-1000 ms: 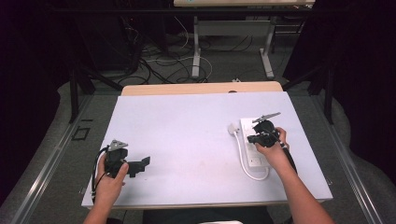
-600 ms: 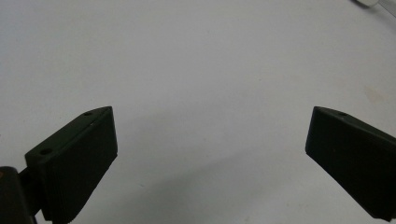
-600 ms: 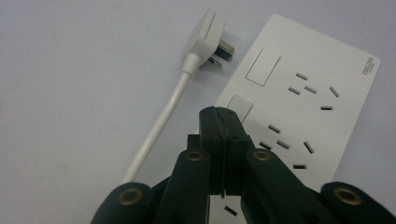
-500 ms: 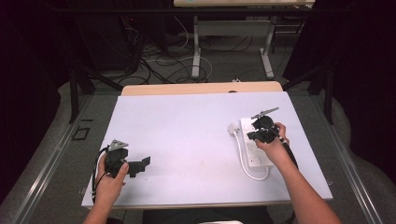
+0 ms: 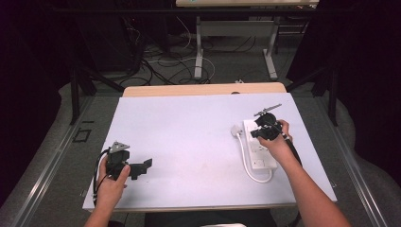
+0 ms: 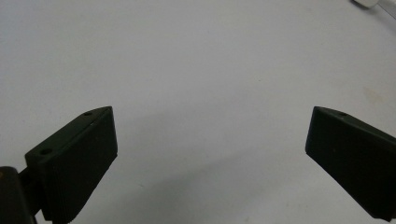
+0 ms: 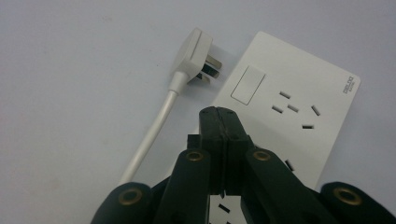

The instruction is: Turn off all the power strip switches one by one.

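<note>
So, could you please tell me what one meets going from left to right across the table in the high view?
Left gripper, open, over the bare table → white plug → white power strip, with the right gripper, fingers shut, over its far end.

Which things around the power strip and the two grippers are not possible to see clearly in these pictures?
- Power strip: its near sockets are hidden behind the shut right gripper in the right gripper view.
- Brand print at the strip's corner: too small to read, right gripper view.
- Plug: whether its pins touch the strip cannot be told.
- White object: cut off by the top edge, left gripper view.
- Left gripper: jaws small and dark, high view.
</note>
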A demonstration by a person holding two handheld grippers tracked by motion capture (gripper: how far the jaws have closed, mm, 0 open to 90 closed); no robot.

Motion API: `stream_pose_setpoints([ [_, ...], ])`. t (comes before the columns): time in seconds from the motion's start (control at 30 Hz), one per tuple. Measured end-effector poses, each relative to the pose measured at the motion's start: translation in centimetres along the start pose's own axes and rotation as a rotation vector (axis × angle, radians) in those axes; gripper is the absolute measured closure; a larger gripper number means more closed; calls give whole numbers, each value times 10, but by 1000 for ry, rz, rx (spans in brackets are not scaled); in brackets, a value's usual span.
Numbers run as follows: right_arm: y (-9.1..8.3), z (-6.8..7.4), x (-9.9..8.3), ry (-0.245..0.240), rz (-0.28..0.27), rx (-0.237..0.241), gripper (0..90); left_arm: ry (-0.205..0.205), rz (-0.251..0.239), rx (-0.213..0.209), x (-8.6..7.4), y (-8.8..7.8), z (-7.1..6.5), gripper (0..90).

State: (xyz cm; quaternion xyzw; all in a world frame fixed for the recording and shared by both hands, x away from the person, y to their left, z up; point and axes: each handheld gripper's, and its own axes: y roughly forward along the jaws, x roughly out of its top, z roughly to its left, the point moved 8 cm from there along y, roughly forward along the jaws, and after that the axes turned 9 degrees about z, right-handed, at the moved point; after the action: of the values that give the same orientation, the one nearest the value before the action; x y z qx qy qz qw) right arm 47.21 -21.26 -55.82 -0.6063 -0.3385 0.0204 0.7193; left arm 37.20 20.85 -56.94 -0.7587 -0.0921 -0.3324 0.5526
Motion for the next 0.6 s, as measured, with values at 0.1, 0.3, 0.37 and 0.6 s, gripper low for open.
stream_pose_setpoints([
  [0.1, 0, -2, 3, -2, 1, -3, 900, 0, 0, 0, 0, 0, 0, 22],
  [0.3, 1, -3, 12, 12, 4, -9, 900, 0, 1, 2, 0, 0, 0, 22],
  [0.37, 2, -3, 13, 6, 4, -9, 900, 0, 3, 2, 0, 0, 0, 22],
  [0.6, 10, -5, 17, 12, 22, -14, 900, -7, 0, -3, 0, 0, 0, 22],
])
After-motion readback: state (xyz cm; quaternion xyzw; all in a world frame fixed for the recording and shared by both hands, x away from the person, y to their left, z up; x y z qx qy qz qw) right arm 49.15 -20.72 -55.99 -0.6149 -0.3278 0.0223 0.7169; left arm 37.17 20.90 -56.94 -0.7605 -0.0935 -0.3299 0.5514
